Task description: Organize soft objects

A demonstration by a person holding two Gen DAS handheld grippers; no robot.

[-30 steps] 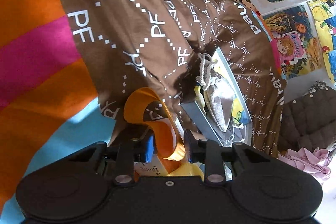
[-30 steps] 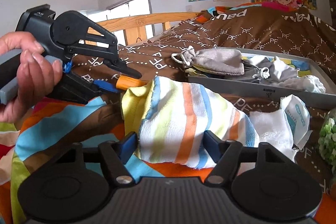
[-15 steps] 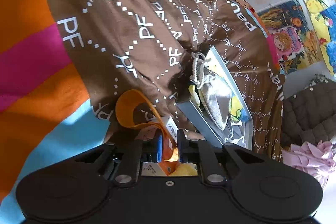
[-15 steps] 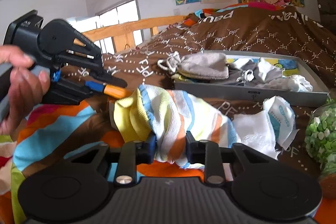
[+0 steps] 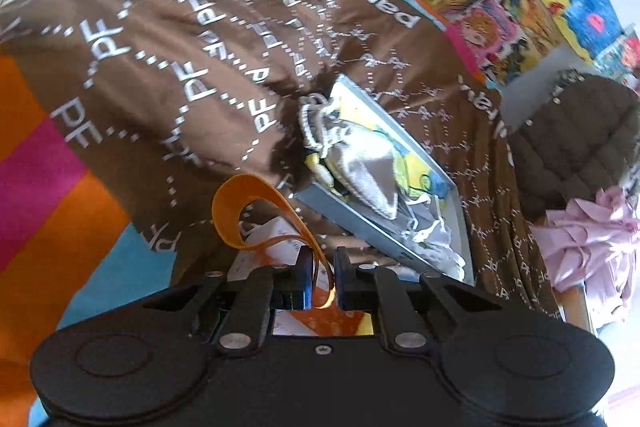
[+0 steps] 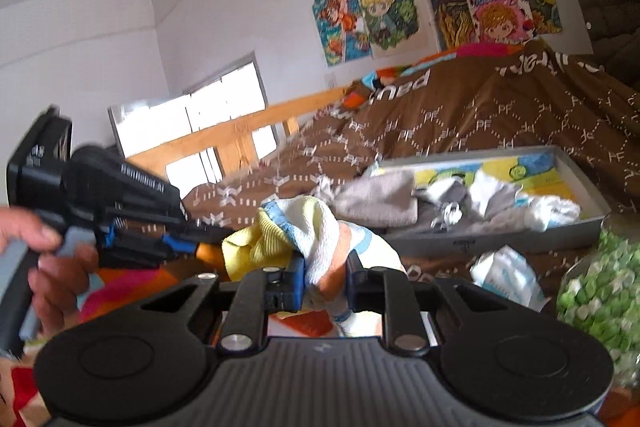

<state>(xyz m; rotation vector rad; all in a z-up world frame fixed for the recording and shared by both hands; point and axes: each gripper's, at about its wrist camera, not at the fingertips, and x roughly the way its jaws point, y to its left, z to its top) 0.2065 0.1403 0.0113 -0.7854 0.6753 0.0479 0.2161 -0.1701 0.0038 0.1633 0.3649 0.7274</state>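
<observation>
One shallow grey rectangular tray [image 6: 520, 237] lies on the bed, on a brown quilt printed with white "PF" letters [image 5: 168, 39]. In the tray rest one grey drawstring fabric pouch [image 6: 380, 197], at its near-left end, and a few crumpled white and grey cloths [image 6: 504, 201]; their exact number cannot be told. One white plastic-wrapped packet [image 6: 506, 273] lies on the quilt just in front of the tray, and one jar of green and white pieces [image 6: 600, 297] stands at the right edge of the right wrist view.

The left gripper [image 5: 322, 277] has its jaws nearly closed, clamped on one orange flat fabric strap [image 5: 256, 215], whose free part curls into a loop ahead of the fingertips, above the quilt.

The right gripper [image 6: 322, 281] has its jaws narrowed to a small gap, pinching one bunched terry towel with yellow, blue, white and orange stripes [image 6: 304, 231]; the towel bulges above the fingertips, in front of the tray.
</observation>
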